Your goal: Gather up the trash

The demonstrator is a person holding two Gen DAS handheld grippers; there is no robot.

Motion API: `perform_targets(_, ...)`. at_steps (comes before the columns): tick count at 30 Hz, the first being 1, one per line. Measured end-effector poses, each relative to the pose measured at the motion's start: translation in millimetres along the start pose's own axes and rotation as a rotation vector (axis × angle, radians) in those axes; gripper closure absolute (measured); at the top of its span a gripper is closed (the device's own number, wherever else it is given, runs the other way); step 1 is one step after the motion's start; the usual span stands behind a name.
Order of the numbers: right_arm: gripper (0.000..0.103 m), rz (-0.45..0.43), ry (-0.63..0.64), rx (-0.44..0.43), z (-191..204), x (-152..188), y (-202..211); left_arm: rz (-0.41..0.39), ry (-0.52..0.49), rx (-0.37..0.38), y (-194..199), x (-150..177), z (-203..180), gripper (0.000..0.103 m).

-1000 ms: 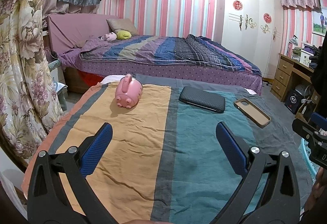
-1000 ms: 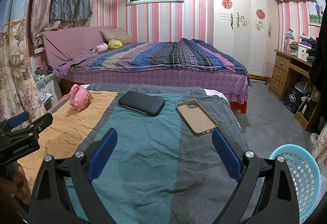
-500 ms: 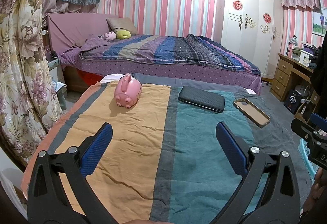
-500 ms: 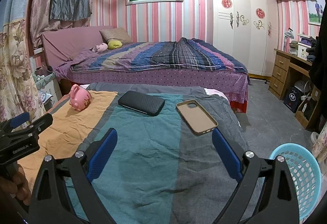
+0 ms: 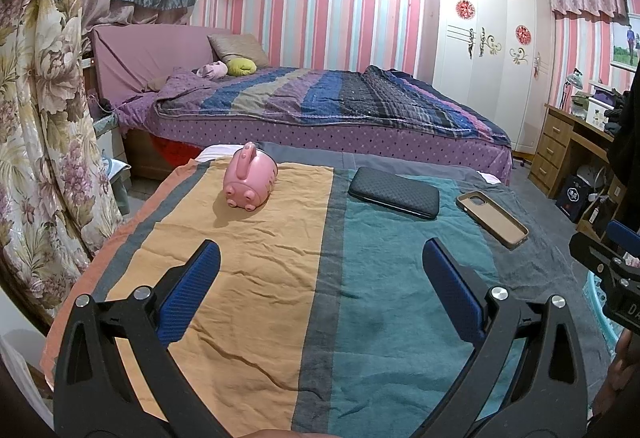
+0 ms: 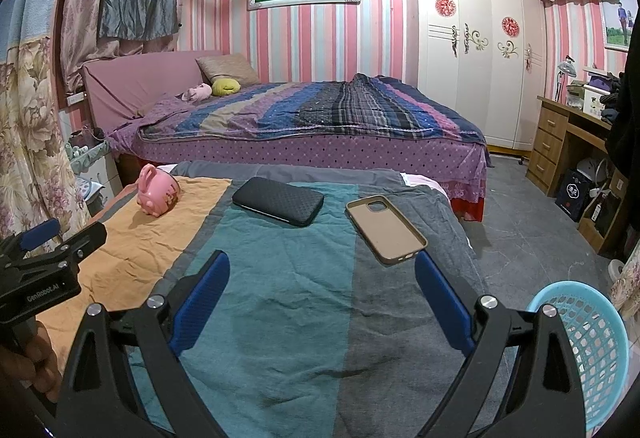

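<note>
Holding both grippers over the striped cloth (image 5: 248, 278), you had nothing clamped in either. Your left gripper (image 5: 320, 278) had its blue fingers (image 5: 192, 290) spread wide apart, hovering above the orange and teal stripes. Your right gripper (image 6: 322, 286) was the same: fingers (image 6: 440, 302) wide apart, over the teal and grey stripes, touching nothing.

Items on the cloth, all lying apart from each other and ahead of the fingertips:
- pink piggy bank (image 5: 250, 180), tipped on its side on the orange stripe, far left
- black case (image 5: 394, 192), flat on the teal stripe, right of the pig
- tan phone case (image 6: 386, 229), flat, inside facing up, on the grey stripe; in the right wrist view it sat just ahead of the right gripper's right finger

Blue basket (image 6: 588, 350) stood on the floor, right of the cloth and below its edge, partly behind the right gripper's frame. Could not tell what was inside it.

Your left hand (image 6: 36, 362) showed at the left edge of the right wrist view, gripping the left handle. Purple bed (image 6: 312, 126) sat behind the cloth.
</note>
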State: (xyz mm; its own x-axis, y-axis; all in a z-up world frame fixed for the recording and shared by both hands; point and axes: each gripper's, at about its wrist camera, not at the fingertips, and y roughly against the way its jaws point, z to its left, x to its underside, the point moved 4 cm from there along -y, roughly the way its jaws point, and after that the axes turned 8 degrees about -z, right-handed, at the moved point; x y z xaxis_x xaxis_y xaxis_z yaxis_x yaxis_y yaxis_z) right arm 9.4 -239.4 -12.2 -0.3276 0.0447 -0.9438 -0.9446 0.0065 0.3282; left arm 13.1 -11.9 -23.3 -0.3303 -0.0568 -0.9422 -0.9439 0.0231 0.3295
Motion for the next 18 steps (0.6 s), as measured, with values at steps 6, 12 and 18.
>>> perform_targets(6,0.011,-0.002,0.001,0.000,0.2,-0.1,-0.2,0.002,0.000,0.000,-0.2,0.5,-0.4,0.005)
perform_targets(12,0.011,-0.002,0.003,0.000,0.5,-0.4,0.7,0.003,0.000,0.002,-0.7,1.6,-1.4,0.005)
perform_targets(18,0.011,0.001,0.001,-0.003,0.9,-0.3,0.7,0.004,0.000,0.001,-0.9,2.0,-2.1,0.005)
